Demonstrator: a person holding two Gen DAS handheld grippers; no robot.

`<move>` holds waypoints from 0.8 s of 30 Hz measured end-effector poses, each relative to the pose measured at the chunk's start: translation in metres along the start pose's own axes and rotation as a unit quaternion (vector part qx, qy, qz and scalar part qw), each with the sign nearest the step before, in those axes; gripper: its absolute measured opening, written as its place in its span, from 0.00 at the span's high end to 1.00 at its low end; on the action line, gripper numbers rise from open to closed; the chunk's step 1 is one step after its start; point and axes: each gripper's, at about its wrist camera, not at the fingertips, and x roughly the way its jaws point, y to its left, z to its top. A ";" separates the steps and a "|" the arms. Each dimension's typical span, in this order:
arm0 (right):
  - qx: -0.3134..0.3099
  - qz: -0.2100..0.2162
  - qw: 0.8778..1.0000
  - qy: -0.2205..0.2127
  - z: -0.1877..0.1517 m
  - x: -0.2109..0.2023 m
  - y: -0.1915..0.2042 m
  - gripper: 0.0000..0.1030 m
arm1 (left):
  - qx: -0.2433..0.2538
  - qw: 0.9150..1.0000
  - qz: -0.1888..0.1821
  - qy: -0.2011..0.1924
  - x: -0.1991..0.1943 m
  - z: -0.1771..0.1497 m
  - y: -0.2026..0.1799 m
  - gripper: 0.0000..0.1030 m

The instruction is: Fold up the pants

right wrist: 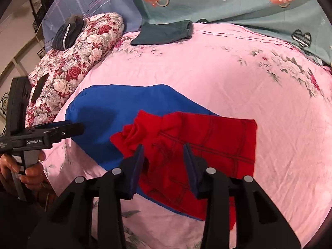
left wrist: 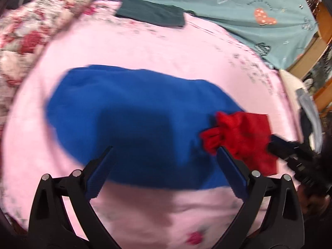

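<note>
Pants, blue with a bunched red part, lie on the pink bedsheet, long axis running from far-left to near-right of the right gripper. That gripper hangs directly over the red end, jaws parted, holding nothing. Left gripper, likewise spread and empty, hovers over the blue half.

Left wrist view: looks forward and down between its own fingers, close above the pants on the pink sheet; motion-blurred. The right gripper enters at its right edge.

Right wrist view: same downward-forward tilt, close over the red part of the pants. The left gripper enters from its left edge.

Shared: pants, pink sheet, floral quilt, dark folded garment, teal bedding.
</note>
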 end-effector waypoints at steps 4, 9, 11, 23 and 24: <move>-0.046 0.019 0.998 0.042 -0.001 0.038 0.011 0.63 | -0.002 0.999 -0.030 0.019 0.023 0.002 -0.021 0.11; -0.117 -0.043 0.989 0.082 -0.014 0.064 0.013 0.92 | 0.014 0.997 -0.048 0.066 0.053 -0.003 -0.037 0.60; -0.121 -0.061 0.988 0.069 -0.015 0.049 0.011 0.95 | 0.017 0.995 -0.061 0.076 0.060 -0.004 -0.044 0.77; -0.203 -0.049 0.975 0.081 -0.032 0.051 0.032 0.68 | -0.005 0.997 -0.048 0.064 0.060 -0.004 -0.037 0.62; -0.199 -0.053 0.976 0.076 -0.028 0.041 0.029 0.60 | -0.006 0.997 -0.047 0.059 0.055 -0.003 -0.037 0.56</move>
